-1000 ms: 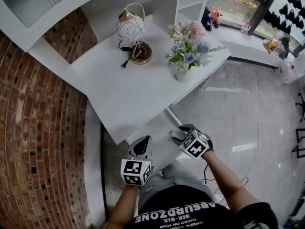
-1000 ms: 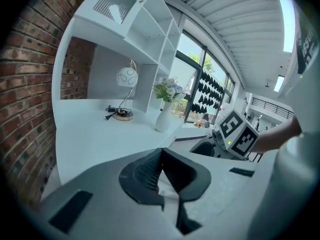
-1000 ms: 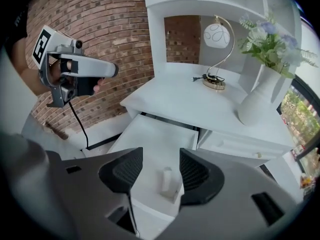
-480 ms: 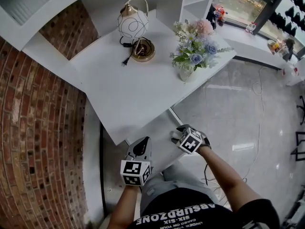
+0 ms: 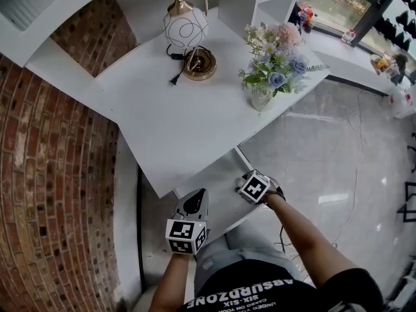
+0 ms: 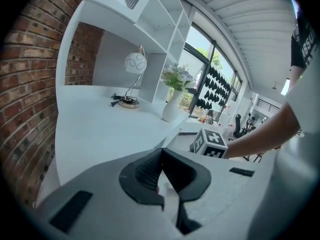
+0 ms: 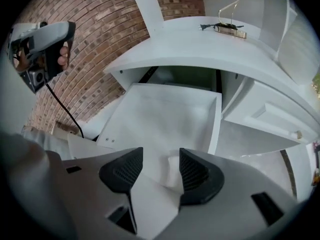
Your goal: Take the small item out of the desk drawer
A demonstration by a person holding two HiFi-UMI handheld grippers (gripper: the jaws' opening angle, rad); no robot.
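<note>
Two claws: right claw [image 7: 160, 155] gapes toward open drawer [image 7: 162, 115], left claw [image 6: 161, 152] closed

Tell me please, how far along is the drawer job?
Done: the drawer is pulled open. In hand: the right tongs hang open above it; the left tongs are shut. Remaining: gripping the small item, which I cannot make out, and lifting it out.

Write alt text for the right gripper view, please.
The right tongs, jaws apart, hover over an open white drawer pulled out from under a white desk. A brick wall stands to the left.
</note>
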